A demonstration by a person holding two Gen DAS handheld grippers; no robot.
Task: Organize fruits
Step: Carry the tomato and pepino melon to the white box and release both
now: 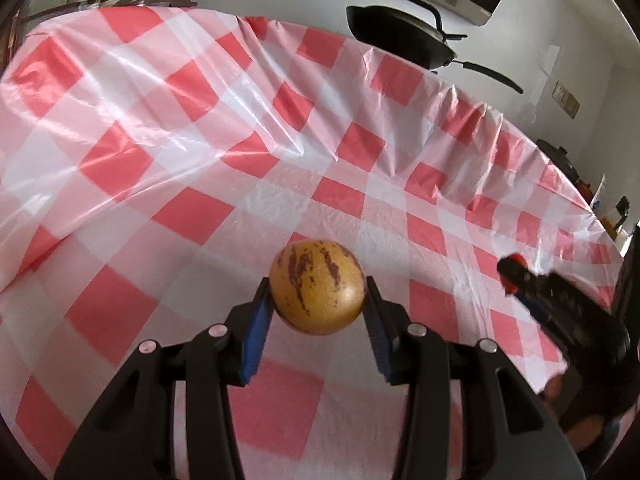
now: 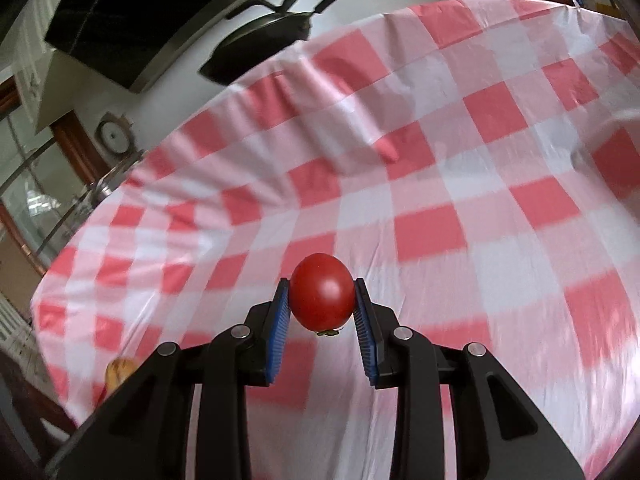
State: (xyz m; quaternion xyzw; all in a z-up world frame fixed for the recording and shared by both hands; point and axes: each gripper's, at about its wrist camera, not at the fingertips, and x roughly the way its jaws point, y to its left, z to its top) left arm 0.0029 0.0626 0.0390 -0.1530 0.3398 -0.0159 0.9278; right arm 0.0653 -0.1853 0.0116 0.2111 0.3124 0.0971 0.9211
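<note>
My left claw (image 1: 318, 294) is clamped on a round yellow-tan fruit with dark purple streaks (image 1: 317, 287), its blue ribbed pads (image 1: 256, 336) pressing both sides, and carries it above the counter. My right claw (image 2: 322, 294) is closed on a smooth red tomato (image 2: 322, 292) (green stem end facing the camera), likewise held clear of the surface. Below both lies a glossy red-and-white checked plastic cloth (image 1: 160, 128), wrinkled, covering the counter. Beyond its far edge sits a black frying pan (image 1: 400, 36) against a pale wall.
</note>
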